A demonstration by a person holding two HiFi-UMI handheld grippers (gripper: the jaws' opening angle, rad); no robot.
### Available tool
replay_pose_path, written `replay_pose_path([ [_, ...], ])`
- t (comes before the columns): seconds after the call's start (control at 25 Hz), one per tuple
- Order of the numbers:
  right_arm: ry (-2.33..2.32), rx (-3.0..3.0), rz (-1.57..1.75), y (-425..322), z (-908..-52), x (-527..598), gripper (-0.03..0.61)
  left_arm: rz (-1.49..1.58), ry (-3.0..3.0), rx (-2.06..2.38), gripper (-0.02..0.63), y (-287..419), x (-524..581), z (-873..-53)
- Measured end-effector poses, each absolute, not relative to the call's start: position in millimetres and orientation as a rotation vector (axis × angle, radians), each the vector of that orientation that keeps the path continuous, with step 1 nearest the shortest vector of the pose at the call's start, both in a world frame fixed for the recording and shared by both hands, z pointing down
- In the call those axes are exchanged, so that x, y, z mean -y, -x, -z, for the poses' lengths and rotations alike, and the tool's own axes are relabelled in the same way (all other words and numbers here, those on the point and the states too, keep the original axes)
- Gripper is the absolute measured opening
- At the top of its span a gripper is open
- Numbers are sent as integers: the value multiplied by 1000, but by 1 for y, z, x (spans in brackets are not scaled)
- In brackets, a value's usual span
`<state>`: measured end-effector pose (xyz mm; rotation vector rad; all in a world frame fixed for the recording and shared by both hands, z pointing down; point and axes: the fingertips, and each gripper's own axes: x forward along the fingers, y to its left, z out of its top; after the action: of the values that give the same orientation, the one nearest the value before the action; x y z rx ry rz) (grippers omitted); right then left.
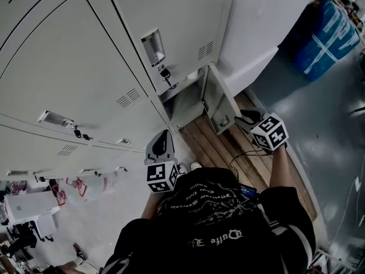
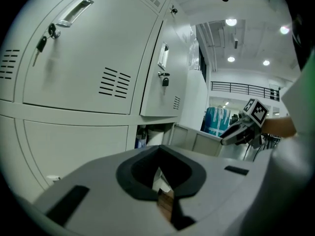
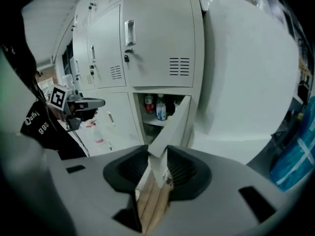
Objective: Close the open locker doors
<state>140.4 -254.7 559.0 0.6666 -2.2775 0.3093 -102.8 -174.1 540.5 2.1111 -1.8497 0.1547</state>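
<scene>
Left of the open locker door point(image 1: 219, 100), the left claw point(image 1: 163, 138) is held low and level, facing the closed lockers point(image 1: 85, 79), its jaws drawn narrow on nothing. The one open compartment point(image 1: 183, 105) behind that door holds at least two bottles point(image 3: 160, 108). Right of the door, the right claw point(image 1: 244, 119) reaches in with a slim gap, the door's free edge lined up in it; whether they touch, I cannot tell.

Pale grey on lockers point(image 1: 85, 67) and door point(image 1: 219, 99). Brown along the slats point(image 1: 214, 147). Dull grey over the floor point(image 1: 331, 124). Blue with white crossing stripes on the bag point(image 1: 325, 39). Black-and-white squares on both cubes point(image 1: 162, 177) point(image 1: 270, 133). Black with white lettering on the shirt point(image 1: 211, 233). Blue label on a bottle point(image 3: 161, 109).
</scene>
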Motion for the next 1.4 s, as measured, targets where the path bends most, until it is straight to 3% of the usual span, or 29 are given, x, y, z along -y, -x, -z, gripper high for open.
replay_pose_path([
  [0.36,-523,2451,-354,-69,-559,229,135,-151,-2043,1909,8,122,160,-548],
  [0.88,-385,2602,-317,36,-562,238,98,-129,-1888,2064,8,172,137,-548],
  [1.0,-399,2589,-281,53,-570,248,41,-123,-1846,2106,8,183,132,-548],
  [1.4,-489,2552,-223,100,-589,286,28,-107,-1711,2214,8,214,120,-548],
])
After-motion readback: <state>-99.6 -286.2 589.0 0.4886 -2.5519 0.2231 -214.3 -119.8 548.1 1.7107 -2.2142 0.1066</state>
